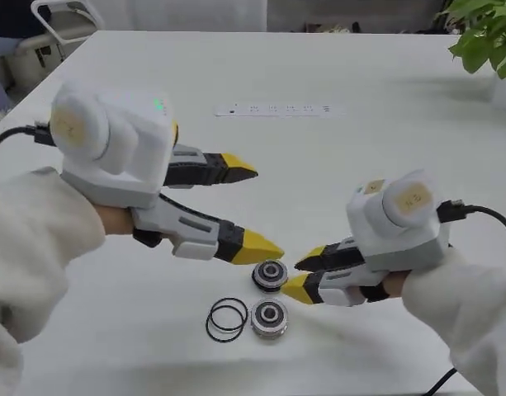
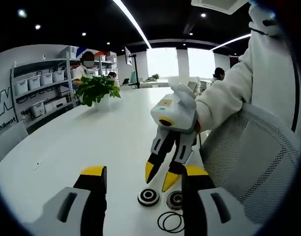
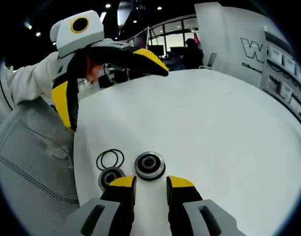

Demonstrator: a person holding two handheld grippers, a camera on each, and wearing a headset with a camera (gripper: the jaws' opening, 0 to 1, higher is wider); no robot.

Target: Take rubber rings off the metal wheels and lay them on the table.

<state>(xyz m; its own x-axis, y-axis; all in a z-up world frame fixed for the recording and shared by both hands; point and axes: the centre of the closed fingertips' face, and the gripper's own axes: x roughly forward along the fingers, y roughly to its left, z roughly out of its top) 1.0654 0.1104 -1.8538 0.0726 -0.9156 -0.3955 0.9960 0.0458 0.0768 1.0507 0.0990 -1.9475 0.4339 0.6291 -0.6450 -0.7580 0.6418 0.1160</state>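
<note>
Head view: right gripper [image 1: 300,275] sat at 3 o'clock of the far metal wheel [image 1: 270,275], jaws slightly parted, pinching nothing, tips just beside its rim. Left gripper [image 1: 253,208] hovered at 10 o'clock, jaws spread wide, empty. Two rubber rings [image 1: 227,318] lay on the table [image 1: 360,148], just beside the near wheel [image 1: 269,318] at its 9 o'clock. Suggest: pin the hub with left, hook one right tip under the ring edge, peel outward; the wheel would likely skid otherwise.

Your white table [image 1: 385,82], a white power strip [image 1: 273,109] lying flat on it ahead of you, a green plant [image 1: 484,33] at your far right
</note>
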